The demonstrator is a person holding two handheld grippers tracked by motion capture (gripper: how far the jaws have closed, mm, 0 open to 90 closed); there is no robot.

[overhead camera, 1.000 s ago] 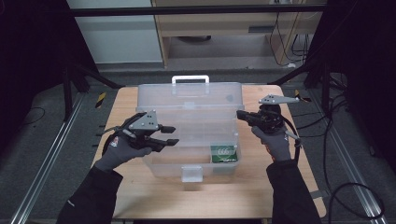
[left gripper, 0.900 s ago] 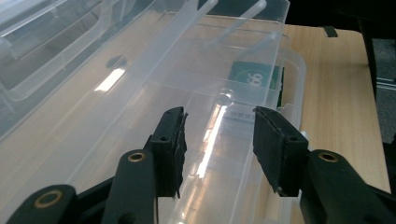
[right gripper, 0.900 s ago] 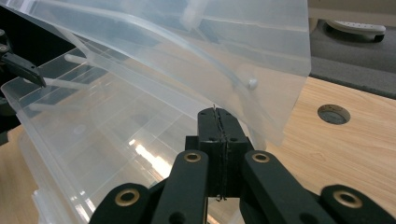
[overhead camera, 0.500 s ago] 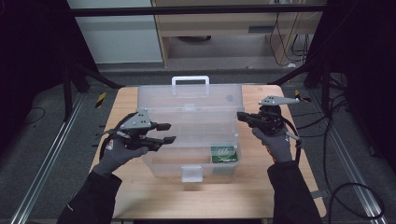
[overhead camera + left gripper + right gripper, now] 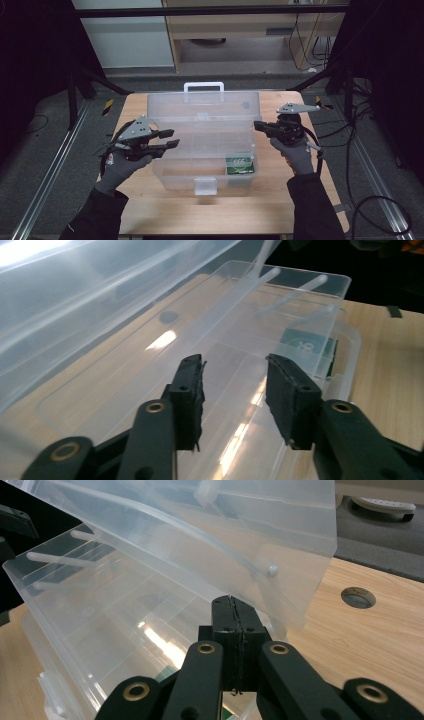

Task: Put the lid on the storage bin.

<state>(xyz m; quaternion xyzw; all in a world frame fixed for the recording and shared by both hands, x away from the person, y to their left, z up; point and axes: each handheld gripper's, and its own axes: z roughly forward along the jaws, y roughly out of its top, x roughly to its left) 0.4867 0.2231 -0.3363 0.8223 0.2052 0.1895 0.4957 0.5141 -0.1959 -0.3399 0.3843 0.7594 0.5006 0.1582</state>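
On the worktop [image 5: 165,212] sits a clear box [image 5: 202,165] with its lid [image 5: 202,106] standing up at the far side and a white handle [image 5: 203,86] on top.

At the left, the left gripper [image 5: 172,139] hangs at the box's left edge. Its jaws have just been closing, but there is a gap and nothing is between them. In the left gripper view they point over the open box.

In the box, at the near right, lies a small green pack [image 5: 239,164]. The rest of the box looks bare.

At the right, the right gripper [image 5: 257,125] is closed tight with nothing in it. Its tip is right by the lid's right edge; I cannot tell if it touches.

I think the step is to shut the lid. Next, both grippers would need to reach the lid's top edge and tip it toward the near side.

The lid's side edges are close to both grippers. There is bare wood on both sides and in front, so there is room to move.
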